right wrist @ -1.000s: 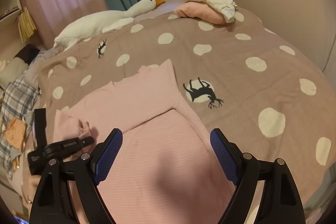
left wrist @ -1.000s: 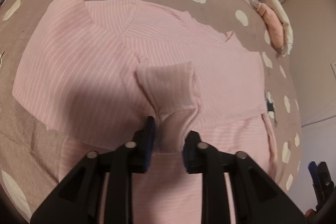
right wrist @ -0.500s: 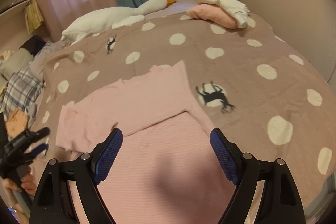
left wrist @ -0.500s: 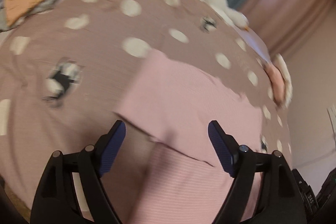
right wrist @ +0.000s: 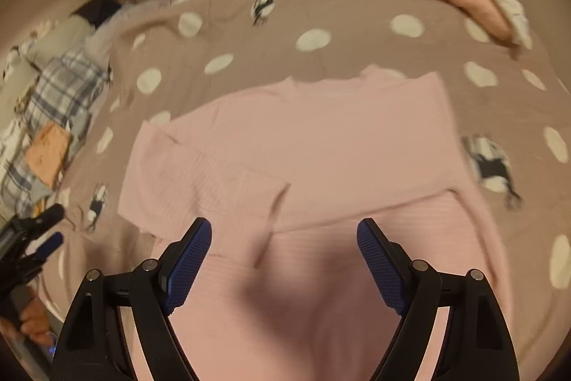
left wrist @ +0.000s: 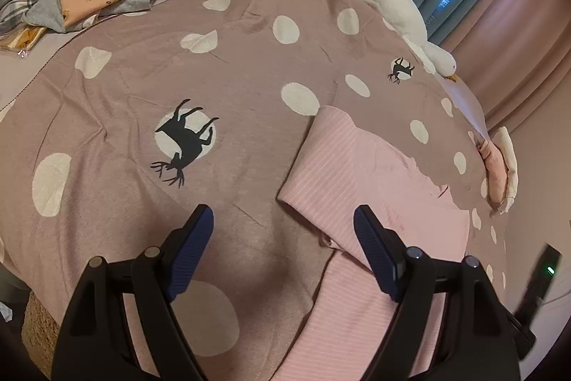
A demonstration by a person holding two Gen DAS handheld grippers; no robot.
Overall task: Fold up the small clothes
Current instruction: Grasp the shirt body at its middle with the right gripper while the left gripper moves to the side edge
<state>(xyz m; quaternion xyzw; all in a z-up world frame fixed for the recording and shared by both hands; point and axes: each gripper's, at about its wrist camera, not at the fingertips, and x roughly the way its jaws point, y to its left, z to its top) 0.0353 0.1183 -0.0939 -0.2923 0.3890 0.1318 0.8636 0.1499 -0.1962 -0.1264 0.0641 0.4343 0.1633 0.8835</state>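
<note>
Pink ribbed top (right wrist: 321,145) lies flat on the dotted bedspread (left wrist: 142,66) with both sleeves folded across its body, so the left gripper (left wrist: 283,225) and right gripper (right wrist: 283,238) hang above it, jaws wide and empty, apparently ready for the next fold.

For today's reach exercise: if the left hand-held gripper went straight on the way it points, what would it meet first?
Probably the bare spotted bedspread. The left hand-held gripper is open and empty, and the pink top lies just right of its line. Depth is unclear.
</note>
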